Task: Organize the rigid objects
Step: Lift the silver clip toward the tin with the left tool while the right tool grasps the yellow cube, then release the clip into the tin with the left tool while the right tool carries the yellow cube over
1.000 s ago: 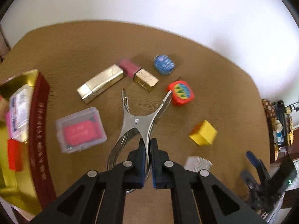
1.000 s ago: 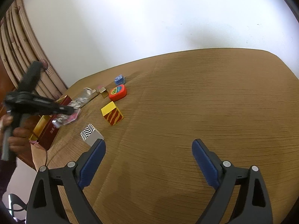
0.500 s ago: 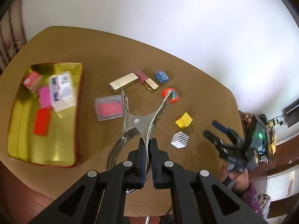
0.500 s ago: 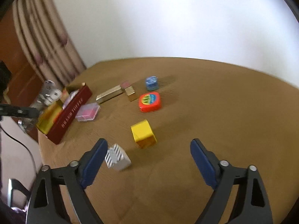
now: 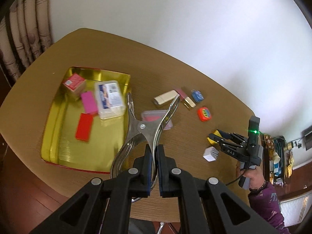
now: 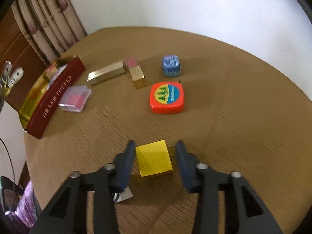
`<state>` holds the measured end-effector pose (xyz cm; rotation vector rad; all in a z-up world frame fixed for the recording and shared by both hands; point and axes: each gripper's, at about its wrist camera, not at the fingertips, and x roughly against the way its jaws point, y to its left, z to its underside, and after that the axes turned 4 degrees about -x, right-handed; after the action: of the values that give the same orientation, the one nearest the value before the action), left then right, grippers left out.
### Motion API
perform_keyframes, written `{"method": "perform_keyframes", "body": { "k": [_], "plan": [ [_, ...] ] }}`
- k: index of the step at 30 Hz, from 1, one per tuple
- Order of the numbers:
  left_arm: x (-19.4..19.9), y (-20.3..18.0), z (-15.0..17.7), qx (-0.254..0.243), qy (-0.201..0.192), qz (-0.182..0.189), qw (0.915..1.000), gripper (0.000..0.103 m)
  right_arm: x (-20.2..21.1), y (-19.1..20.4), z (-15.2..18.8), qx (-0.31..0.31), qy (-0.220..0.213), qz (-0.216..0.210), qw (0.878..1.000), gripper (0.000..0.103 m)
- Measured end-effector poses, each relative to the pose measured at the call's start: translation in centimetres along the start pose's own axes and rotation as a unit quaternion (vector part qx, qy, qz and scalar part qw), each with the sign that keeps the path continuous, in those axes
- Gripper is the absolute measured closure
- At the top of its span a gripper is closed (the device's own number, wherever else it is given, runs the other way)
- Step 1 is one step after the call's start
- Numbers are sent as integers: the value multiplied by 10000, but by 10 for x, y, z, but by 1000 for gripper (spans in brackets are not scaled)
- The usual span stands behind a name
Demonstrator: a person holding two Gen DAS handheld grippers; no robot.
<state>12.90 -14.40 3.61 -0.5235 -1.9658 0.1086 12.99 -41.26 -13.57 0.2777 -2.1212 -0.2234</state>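
My left gripper (image 5: 154, 156) is shut on one handle of a silver metal spring clip (image 5: 144, 126), held in the air above the table between the gold tray (image 5: 58, 136) and the loose items. My right gripper (image 6: 155, 143) straddles a yellow cube (image 6: 154, 160) on the table. Its jaws are closing, with a thin gap still showing on each side of the cube. In the left wrist view the right gripper (image 5: 214, 136) reaches the cube from the right, held by a person's hand (image 5: 251, 179).
The tray, red-walled (image 6: 56, 95), holds a clear labelled box (image 5: 109, 99), pink and red cards and a small red box. On the table lie an orange tape measure (image 6: 166, 97), a blue cube (image 6: 171, 65), two gold boxes, a clear pink-filled case (image 6: 75, 98) and a white zigzag cube (image 5: 210, 153).
My left gripper has risen and drawn back with the clip, bringing the whole tray into view. My right gripper has moved over the yellow cube and narrowed its jaws around it.
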Motion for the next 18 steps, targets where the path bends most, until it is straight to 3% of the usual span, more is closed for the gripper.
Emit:
{"method": "perform_keyframes", "body": {
  "k": [9, 18],
  "plan": [
    [-24, 49, -21, 160, 72, -758, 9970, 99, 5, -3, -2, -101, -137, 281, 9995, 75],
    [-77, 115, -43, 360, 306, -1591, 9861, 99, 45, 7, -13, -305, -656, 27, 9974, 75]
  ]
}}
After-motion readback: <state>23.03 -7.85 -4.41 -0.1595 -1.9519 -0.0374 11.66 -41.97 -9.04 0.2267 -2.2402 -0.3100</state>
